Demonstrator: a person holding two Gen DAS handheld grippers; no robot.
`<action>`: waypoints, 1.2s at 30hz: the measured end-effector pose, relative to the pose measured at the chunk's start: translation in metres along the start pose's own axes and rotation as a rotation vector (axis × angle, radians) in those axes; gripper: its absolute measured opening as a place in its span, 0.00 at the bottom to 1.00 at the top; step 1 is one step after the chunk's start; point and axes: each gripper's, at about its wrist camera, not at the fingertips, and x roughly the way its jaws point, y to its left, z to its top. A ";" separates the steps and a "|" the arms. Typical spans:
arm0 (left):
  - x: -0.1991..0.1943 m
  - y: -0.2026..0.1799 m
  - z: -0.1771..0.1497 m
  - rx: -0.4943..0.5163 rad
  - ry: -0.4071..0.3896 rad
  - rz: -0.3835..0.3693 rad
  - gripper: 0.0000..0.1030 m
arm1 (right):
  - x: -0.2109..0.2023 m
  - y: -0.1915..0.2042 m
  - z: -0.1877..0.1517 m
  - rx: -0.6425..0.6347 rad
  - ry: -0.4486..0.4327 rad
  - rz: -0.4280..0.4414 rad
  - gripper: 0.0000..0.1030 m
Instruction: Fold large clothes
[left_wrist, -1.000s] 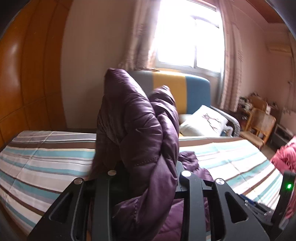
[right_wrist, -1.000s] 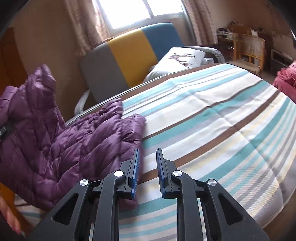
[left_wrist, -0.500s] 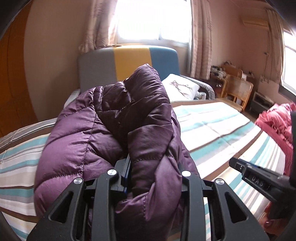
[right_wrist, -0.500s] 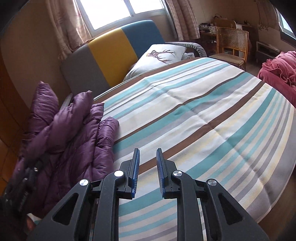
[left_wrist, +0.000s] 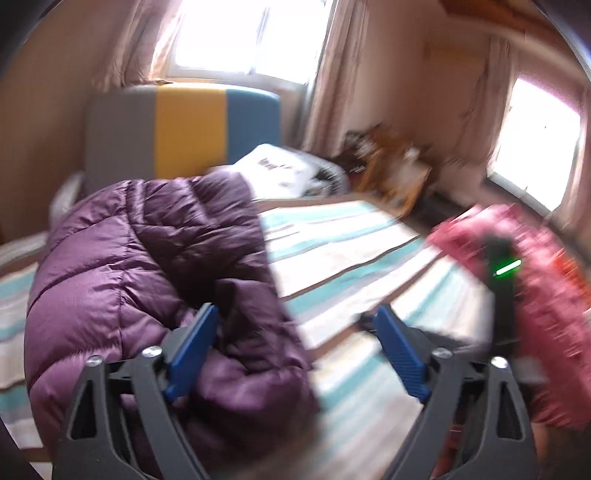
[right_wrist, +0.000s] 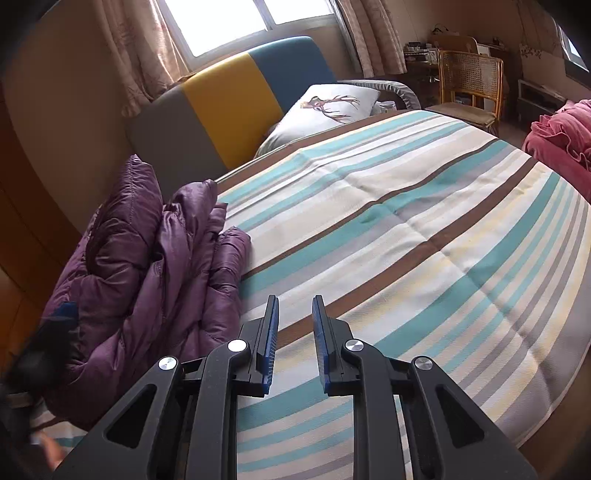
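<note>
A purple puffer jacket (left_wrist: 147, 266) lies bunched on the striped bed (left_wrist: 343, 258) at the left. My left gripper (left_wrist: 295, 321) is open wide, its left finger against the jacket's folds, nothing held between the jaws. This view is blurred by motion. In the right wrist view the jacket (right_wrist: 147, 258) sits heaped at the bed's left edge. My right gripper (right_wrist: 293, 306) hovers over the striped bedcover (right_wrist: 406, 221) just right of the jacket, jaws nearly together with a narrow gap, empty.
A grey, yellow and blue sofa (right_wrist: 229, 107) with a deer-print pillow (right_wrist: 325, 107) stands behind the bed. A wicker chair (right_wrist: 469, 88) and a red bundle of cloth (right_wrist: 561, 140) are at the right. A wooden wardrobe (right_wrist: 22, 229) is at the left.
My left gripper has opened and let go of the jacket, which has dropped onto the bed. The left view has swung right. The right gripper has barely moved.
</note>
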 end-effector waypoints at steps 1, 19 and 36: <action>-0.015 0.004 0.005 -0.027 -0.030 -0.040 0.92 | 0.000 0.000 0.000 -0.006 -0.003 0.000 0.18; -0.046 0.125 -0.036 -0.157 -0.069 0.300 0.72 | -0.044 0.063 0.004 -0.129 -0.135 0.151 0.18; -0.028 0.109 -0.039 -0.104 -0.018 0.364 0.78 | 0.050 0.161 0.043 -0.436 -0.114 -0.035 0.18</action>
